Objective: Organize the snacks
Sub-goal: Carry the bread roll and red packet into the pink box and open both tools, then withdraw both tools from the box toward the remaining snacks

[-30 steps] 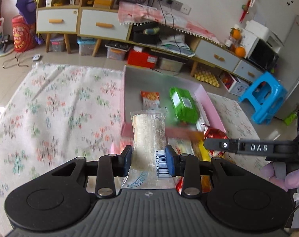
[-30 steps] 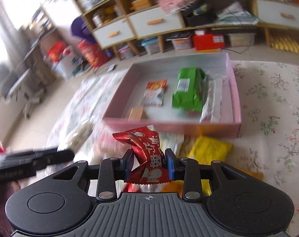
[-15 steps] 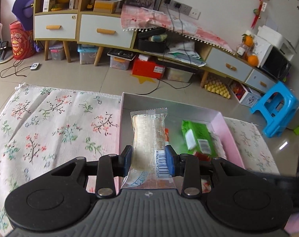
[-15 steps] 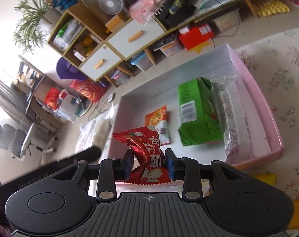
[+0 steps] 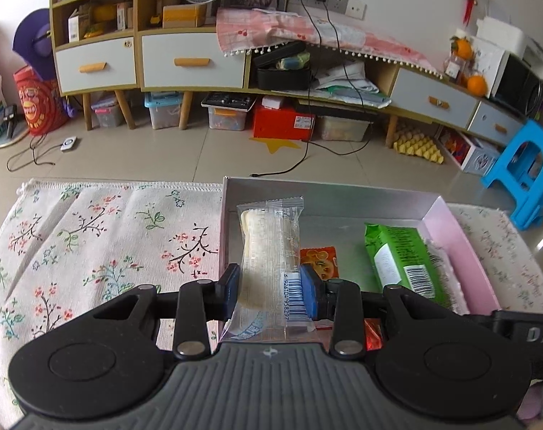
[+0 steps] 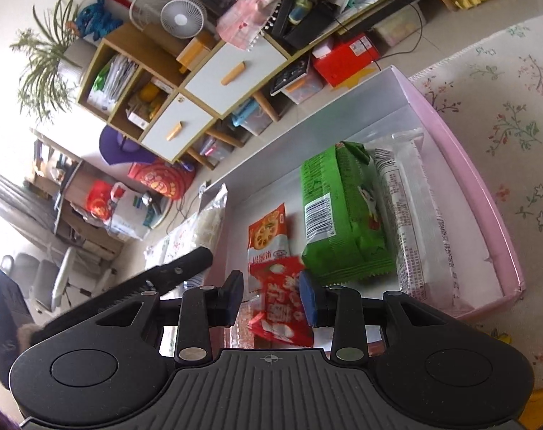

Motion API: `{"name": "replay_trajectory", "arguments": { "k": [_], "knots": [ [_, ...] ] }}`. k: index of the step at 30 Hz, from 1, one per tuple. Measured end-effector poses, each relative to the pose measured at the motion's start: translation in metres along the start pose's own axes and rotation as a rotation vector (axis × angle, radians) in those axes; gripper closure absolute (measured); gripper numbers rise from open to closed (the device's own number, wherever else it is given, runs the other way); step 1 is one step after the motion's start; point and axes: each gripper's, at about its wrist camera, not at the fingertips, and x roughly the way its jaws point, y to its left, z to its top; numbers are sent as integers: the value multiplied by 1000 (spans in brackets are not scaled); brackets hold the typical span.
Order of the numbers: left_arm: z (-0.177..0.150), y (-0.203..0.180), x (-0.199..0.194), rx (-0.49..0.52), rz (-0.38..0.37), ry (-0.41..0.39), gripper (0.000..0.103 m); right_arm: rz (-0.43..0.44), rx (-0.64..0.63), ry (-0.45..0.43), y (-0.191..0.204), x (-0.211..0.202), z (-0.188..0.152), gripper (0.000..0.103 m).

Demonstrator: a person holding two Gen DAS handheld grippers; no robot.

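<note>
My left gripper point(image 5: 271, 292) is shut on a clear-wrapped pale cake bar point(image 5: 269, 251), which stands upright over the near left part of the pink box point(image 5: 461, 236). My right gripper point(image 6: 271, 299) is shut on a red snack packet point(image 6: 282, 301), low over the near end of the pink box point(image 6: 479, 193). A green packet point(image 6: 343, 211), a long white packet point(image 6: 415, 215) and a small orange packet point(image 6: 268, 233) lie inside the box. In the right wrist view the left gripper's finger point(image 6: 178, 272) and its cake bar point(image 6: 210, 215) show at the box's left wall.
The box sits on a floral rug point(image 5: 92, 243) on a tiled floor. A long cabinet with drawers point(image 5: 192, 61) and storage bins beneath lines the far wall. A blue stool point(image 5: 526, 175) stands to the right. A yellow packet point(image 6: 537, 405) lies on the rug near the box.
Both grippers have moved forward and down to the box, each still holding its snack. The right gripper has rolled, so the box now appears tilted in its view.
</note>
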Motion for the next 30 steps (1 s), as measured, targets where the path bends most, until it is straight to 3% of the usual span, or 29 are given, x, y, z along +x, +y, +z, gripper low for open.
{"name": "replay_trajectory", "arguments": {
  "k": [6,12,20,30],
  "knots": [
    [-1,-2,1,41,11,-20,72,-1,-10,3,-2,-4,0,66],
    [-2,-6,-6,60,14,-27,67,-9,-12,-3,-4,-12,2,66],
    [-3,-10,-22,75,14,-21,44,-28,-43,6,2,-24,-1,55],
    [-20,-9,-49,65,46,-5,21,-44,-133,-1,23,-55,-7,28]
  ]
}}
